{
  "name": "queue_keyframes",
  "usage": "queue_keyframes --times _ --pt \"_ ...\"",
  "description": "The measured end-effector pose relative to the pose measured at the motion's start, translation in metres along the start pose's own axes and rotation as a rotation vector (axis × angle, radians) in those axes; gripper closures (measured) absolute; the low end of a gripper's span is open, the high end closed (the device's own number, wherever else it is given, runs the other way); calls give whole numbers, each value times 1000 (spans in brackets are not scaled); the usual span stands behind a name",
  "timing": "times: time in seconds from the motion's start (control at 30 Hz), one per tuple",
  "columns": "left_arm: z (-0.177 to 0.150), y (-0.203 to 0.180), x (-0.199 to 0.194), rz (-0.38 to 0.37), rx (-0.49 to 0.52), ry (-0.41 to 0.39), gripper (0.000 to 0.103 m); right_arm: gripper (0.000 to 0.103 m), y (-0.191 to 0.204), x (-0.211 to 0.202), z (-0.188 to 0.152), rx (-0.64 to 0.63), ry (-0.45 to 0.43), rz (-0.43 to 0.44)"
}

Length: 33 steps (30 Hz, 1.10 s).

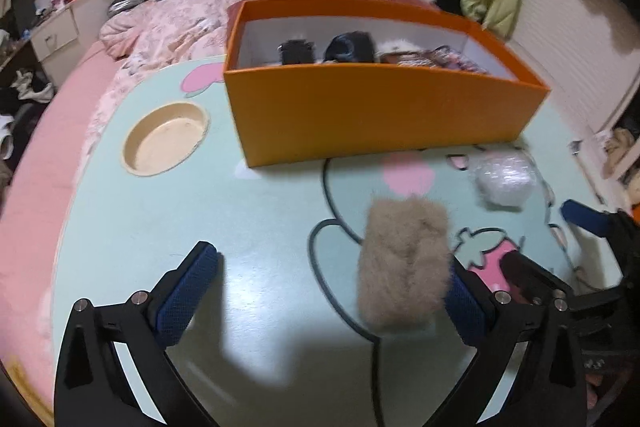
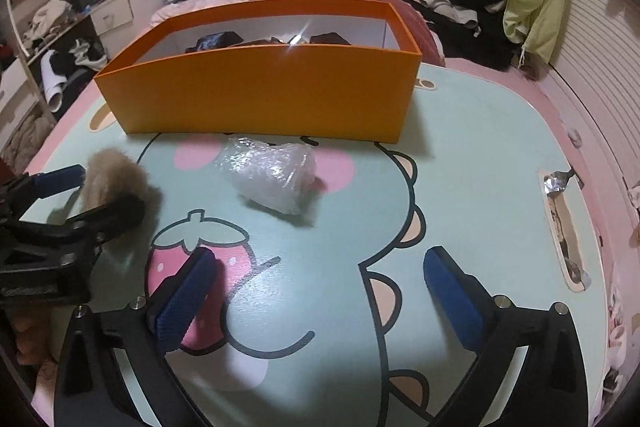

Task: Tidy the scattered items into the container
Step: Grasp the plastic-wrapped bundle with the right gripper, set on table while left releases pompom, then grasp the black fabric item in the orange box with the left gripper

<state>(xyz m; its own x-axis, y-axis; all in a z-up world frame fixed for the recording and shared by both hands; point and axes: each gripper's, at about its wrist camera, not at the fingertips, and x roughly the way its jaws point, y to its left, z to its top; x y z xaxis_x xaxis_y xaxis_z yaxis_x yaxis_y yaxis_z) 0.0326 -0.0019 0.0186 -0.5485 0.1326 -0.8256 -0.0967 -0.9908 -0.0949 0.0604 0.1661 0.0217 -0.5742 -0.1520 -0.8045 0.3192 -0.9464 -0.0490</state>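
Lying beside left hand-held gripper (image 1: 336,269) spread apart, fluffy tan pouch (image 1: 402,263), right hand-held gripper (image 2: 320,267) apart

The right tool (image 2: 320,291) stood wide open over the mint-green cartoon-printed counter (image 2: 480,155); a crumpled clear bubble-wrap bundle (image 2: 270,177) lay before the orange rectangular cardboard box (image 2: 264,99).

Table (image 2: 460,155) bare btwn box (image 2: 264,99) & right gripper (image 2: 316,287), except bubble-wrap bundle (image 2: 272,175) mid-path. Furry piece (image 1: 404,263) sits just ahead of left gripper (image 1: 336,283).
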Motion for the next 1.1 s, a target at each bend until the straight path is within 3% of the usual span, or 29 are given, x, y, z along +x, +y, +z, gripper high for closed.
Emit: queue_keyframes --times 0.07,0.13,0.23,0.3,0.37,0.43,0.57,0.67,0.7,0.73,0.8,0.83,0.87,1.03,1.1 --pt "6 2 -12 -83 -7 -27 1 0 1 -1 0 1 0 3" --pt "17 4 -40 -143 2 -141 1 0 0 -1 0 1 0 3" --pt "45 -6 -70 -132 82 -247 1 0 1 -1 -1 -1 0 5" --pt "73 -15 -75 -142 137 -246 8 0 2 -1 0 -1 1 6" --pt "102 -21 -62 -146 162 -200 30 0 2 -1 0 -1 1 6" --pt "128 -22 -34 -125 158 -114 40 0 2 -1 0 -2 1 6" --pt "157 -13 23 -126 73 34 40 0 2 -1 0 -2 1 7" --pt "157 -9 53 -109 26 109 42 0 3 -1 1 -2 1 9" --pt "153 -11 62 -106 31 128 46 0 3 -1 1 -3 0 11" --pt "151 -13 68 -90 49 133 58 0 3 -1 1 -2 -1 14" --pt "152 -15 71 -80 64 126 67 0 4 -1 1 1 -2 15" --pt "155 -15 74 -104 66 151 79 0 3 -1 1 5 -4 17" --pt "158 -15 79 -134 69 184 80 0 3 -1 1 10 -6 18" --pt "184 -33 99 -164 273 303 87 0 3 1 -1 13 -8 18" --pt "200 -38 98 -189 343 302 88 0 2 1 0 14 -7 17"
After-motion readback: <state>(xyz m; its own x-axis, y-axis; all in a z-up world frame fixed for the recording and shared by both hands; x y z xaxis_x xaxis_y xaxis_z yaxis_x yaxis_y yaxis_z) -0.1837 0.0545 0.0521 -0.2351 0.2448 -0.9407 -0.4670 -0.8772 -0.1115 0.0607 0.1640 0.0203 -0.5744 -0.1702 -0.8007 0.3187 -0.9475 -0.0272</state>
